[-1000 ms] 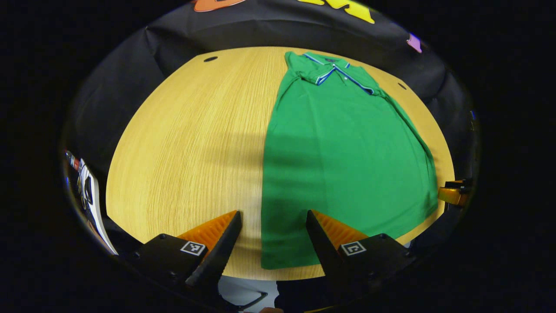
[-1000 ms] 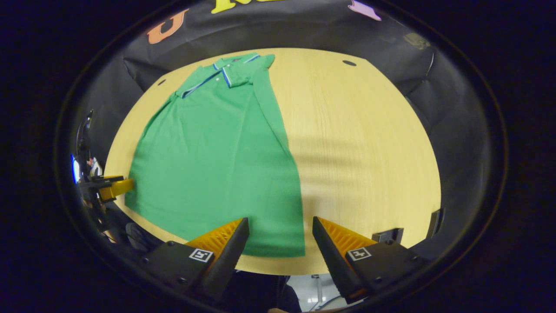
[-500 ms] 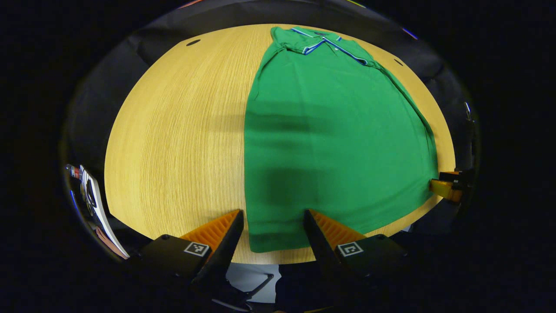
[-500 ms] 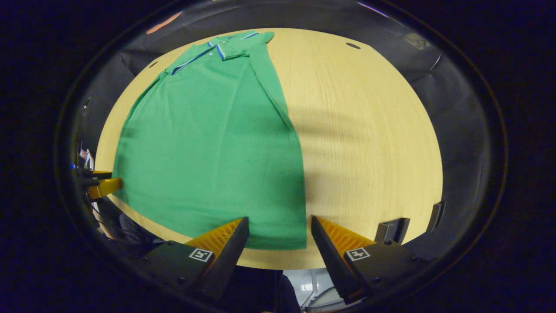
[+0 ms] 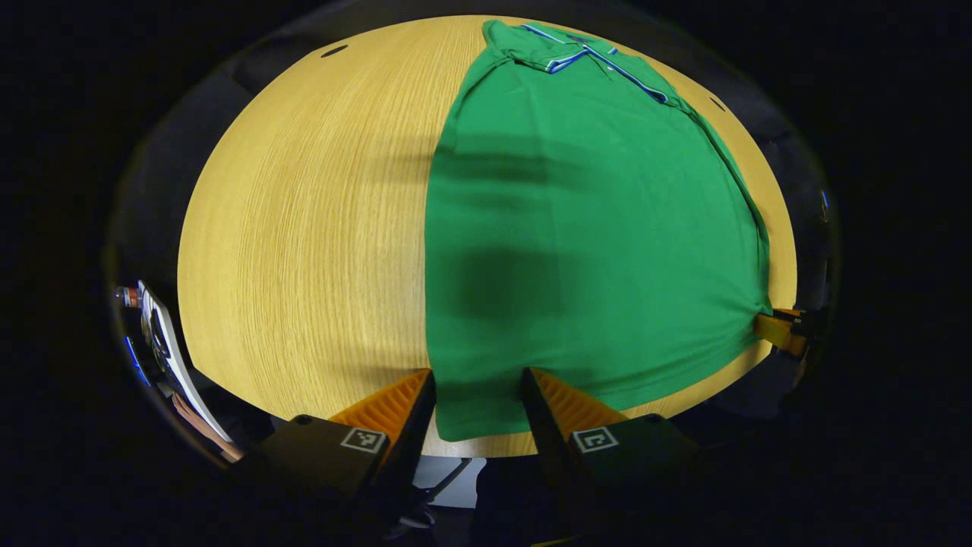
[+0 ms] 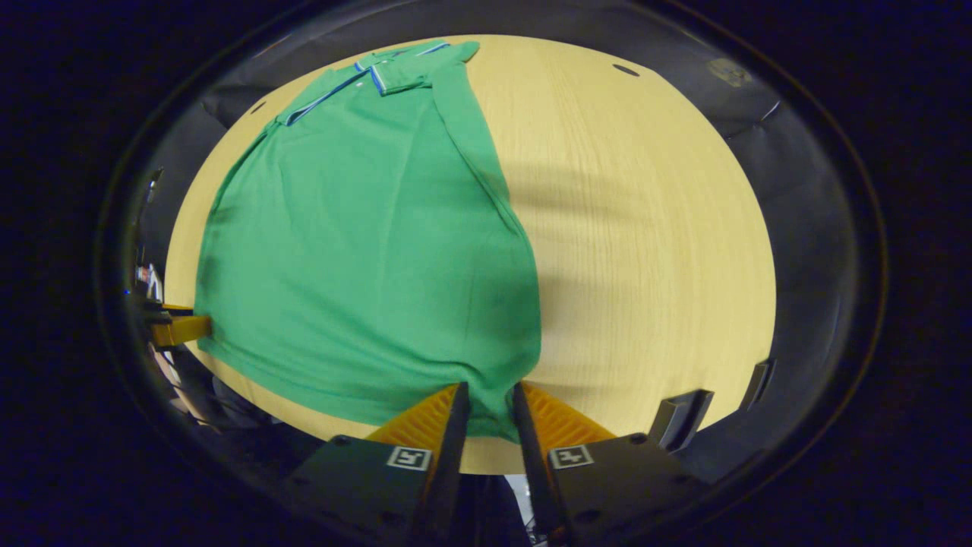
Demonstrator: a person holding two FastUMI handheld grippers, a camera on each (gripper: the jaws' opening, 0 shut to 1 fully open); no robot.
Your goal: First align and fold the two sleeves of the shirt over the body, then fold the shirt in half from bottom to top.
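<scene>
A green polo shirt (image 5: 592,228) lies flat on the round wooden table (image 5: 304,228), sleeves folded in, its striped collar (image 5: 577,55) at the far side. My left gripper (image 5: 478,376) straddles the shirt's near left hem corner, its fingers narrowed but apart, and the cloth between them lies smooth. In the right gripper view, my right gripper (image 6: 490,391) is shut on the near right hem corner of the shirt (image 6: 364,228), and the fabric puckers between its fingers. The right gripper (image 5: 776,330) also appears at the shirt's far corner in the left gripper view, as does the left gripper (image 6: 178,328) in the right gripper view.
Bare table (image 6: 645,228) stretches to either side of the shirt. Small dark holes (image 5: 332,51) (image 6: 626,70) sit near the far rim. A black bracket (image 6: 680,414) sticks up at the near table edge. A white object (image 5: 163,342) stands off the table's left side.
Both grippers have come down and forward onto the hem corners. The right gripper's fingers closed onto the cloth, bunching it. The left gripper's fingers narrowed around its corner.
</scene>
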